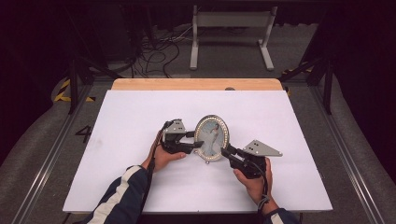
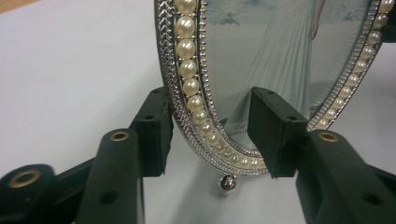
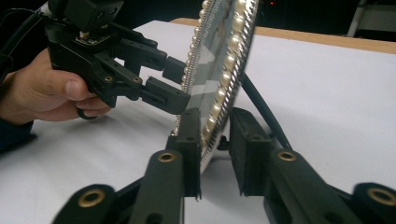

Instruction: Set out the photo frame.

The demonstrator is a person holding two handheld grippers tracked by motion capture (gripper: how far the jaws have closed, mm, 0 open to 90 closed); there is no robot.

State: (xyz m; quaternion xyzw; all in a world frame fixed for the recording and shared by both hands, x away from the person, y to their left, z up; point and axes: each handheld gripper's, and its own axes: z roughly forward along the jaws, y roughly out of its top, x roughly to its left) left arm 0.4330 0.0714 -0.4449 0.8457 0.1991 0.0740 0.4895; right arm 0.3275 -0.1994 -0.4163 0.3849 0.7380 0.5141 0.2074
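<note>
I have the oval pearl-rimmed picture frame [image 1: 212,138] standing upright at table centre, the left gripper [image 1: 195,139] at its nine o'clock, jaws straddling the rim with a visible gap, not yet pinching. My right gripper [image 1: 225,150] at five o'clock clamps the lower edge, probably steadying it. No brand readable; small print under the glass is illegible.

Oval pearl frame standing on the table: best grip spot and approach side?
Probably the thin rim of the oval frame, low on its side edges, one jaw in front and one behind. It stands upright on the table, so come in level from left and right, as the left gripper and right gripper do.
</note>
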